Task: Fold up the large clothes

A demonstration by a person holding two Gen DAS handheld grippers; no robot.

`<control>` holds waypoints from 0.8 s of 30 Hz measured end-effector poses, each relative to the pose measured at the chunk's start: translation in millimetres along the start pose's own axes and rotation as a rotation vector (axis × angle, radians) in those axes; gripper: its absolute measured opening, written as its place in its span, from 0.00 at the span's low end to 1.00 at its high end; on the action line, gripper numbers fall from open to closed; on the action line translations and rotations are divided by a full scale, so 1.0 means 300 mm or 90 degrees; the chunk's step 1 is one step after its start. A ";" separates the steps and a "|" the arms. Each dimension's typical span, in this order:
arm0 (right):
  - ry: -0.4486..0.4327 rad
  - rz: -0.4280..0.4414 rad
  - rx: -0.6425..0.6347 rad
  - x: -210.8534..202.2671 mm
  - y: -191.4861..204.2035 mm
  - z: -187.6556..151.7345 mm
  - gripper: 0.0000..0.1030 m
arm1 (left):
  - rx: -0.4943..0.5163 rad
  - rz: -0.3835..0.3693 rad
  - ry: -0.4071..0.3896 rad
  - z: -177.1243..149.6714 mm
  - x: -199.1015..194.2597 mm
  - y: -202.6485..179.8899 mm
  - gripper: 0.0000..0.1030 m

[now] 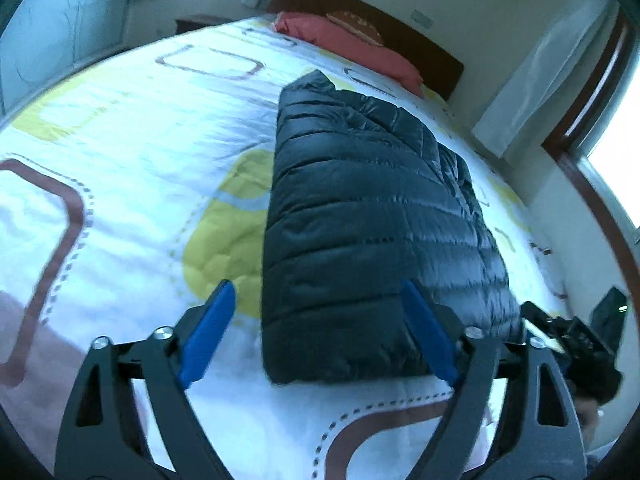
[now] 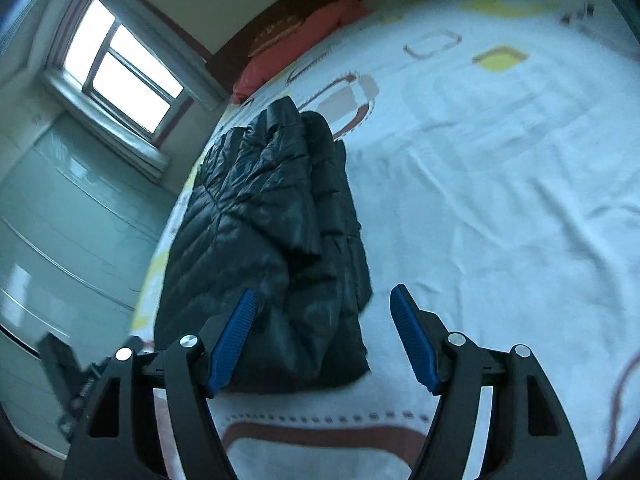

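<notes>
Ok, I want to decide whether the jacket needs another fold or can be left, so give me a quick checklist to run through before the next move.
1. Left gripper open, nothing between its pads: ok.
2. Right gripper open, empty: ok.
3. Dark puffer jacket lies folded in a compact block on the bedspread: ok.
4. Jacket edges tidy: not ok in the right wrist view, where the layers step out unevenly.
5. Jacket fully on the bed, away from the red pillow: ok.
6. Sleeves tucked inside: cannot tell.
</notes>
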State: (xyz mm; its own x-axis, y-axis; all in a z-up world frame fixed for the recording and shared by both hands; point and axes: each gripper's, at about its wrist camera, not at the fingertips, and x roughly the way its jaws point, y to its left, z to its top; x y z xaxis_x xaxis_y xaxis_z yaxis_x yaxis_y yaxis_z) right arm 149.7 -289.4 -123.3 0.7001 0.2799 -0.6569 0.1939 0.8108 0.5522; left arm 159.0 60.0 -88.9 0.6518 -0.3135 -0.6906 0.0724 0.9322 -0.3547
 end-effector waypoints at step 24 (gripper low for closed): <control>-0.109 -0.142 -0.188 -0.300 0.327 -0.194 0.78 | 0.097 0.093 -0.112 -0.096 -0.386 -0.156 0.92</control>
State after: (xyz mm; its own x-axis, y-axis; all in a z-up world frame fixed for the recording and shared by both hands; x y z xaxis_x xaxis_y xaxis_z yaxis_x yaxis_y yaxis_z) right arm 65.5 -205.1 -39.9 0.7727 0.0110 -0.6347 0.1656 0.9617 0.2182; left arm 58.3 47.5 -10.5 0.7833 -0.1502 -0.6032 0.0720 0.9858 -0.1519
